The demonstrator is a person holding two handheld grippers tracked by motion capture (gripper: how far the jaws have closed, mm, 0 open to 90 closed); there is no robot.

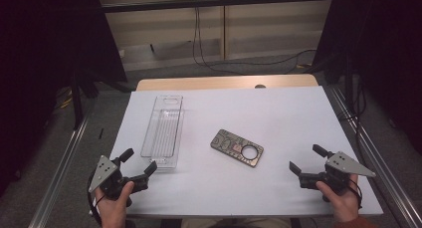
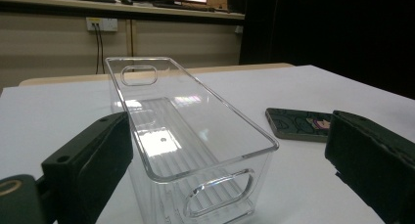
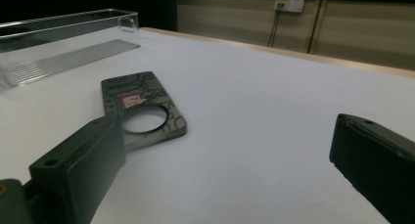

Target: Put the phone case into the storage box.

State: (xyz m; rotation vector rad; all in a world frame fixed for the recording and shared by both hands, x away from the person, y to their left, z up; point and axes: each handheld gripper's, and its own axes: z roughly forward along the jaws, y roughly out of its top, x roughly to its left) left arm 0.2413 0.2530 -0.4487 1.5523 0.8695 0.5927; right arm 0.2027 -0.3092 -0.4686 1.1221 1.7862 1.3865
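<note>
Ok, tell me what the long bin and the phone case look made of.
Long bin: clear hard plastic, glossy; the table shows through it and its ribbed floor glints. Phone case: probably matte dark plastic or rubber with a printed pattern; it barely shines.

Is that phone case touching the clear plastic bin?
Apart. In the high view a strip of bare white table separates the phone case from the bin; the left gripper view shows the same gap.

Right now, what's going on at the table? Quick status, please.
Left gripper open, at the near end of the clear plastic bin. Right gripper open, holding nothing. Dark patterned phone case flat on the white table, nothing blocking it.
</note>
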